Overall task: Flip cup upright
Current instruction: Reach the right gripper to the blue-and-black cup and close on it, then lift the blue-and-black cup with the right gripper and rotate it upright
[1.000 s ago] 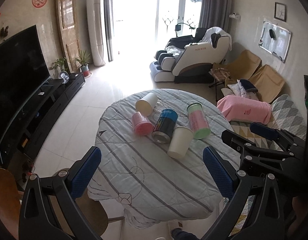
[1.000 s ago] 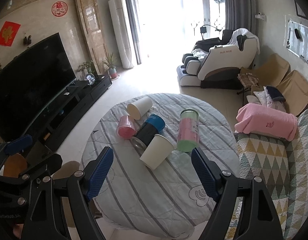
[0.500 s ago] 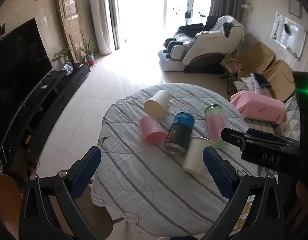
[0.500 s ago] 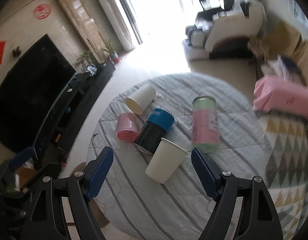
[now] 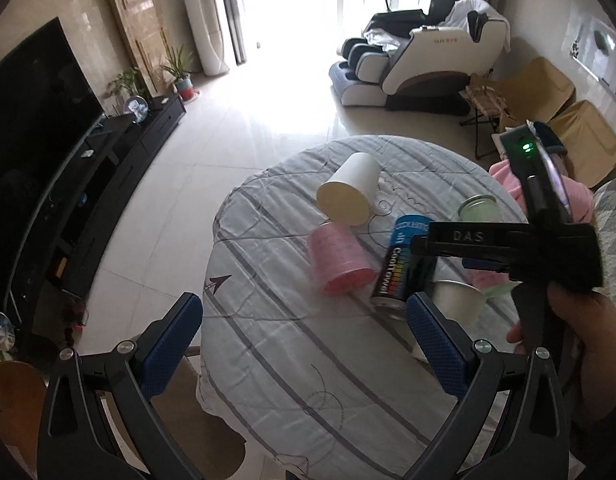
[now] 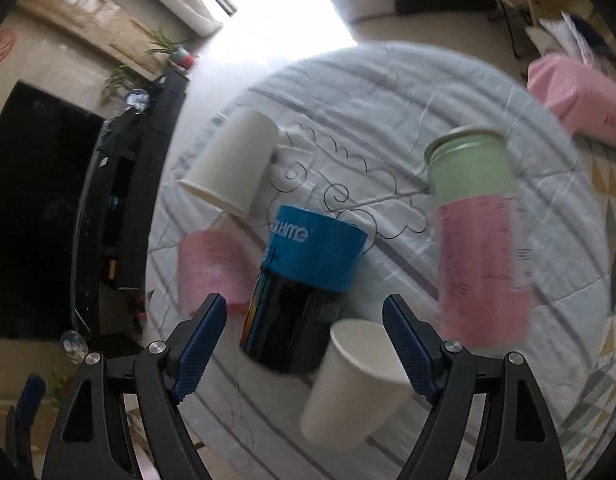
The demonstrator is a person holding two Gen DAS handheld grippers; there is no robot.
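- right gripper (image 6: 304,338) spread wide, holding nothing, right over the white cup (image 6: 353,384) lying on its side
- can (image 6: 304,288) touching the cup at 11 o'clock
- left gripper (image 5: 304,338) wide too, hanging over the table (image 5: 308,360)

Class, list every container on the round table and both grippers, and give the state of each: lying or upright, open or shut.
Near white paper cup: on its side, between the right fingers.
Far white paper cup: on its side.
Pink cup: on its side.
Blue-and-black can: lying down.
Green-and-pink can: lying down.
Left gripper: open, holding nothing.
Right gripper: open, holding nothing.
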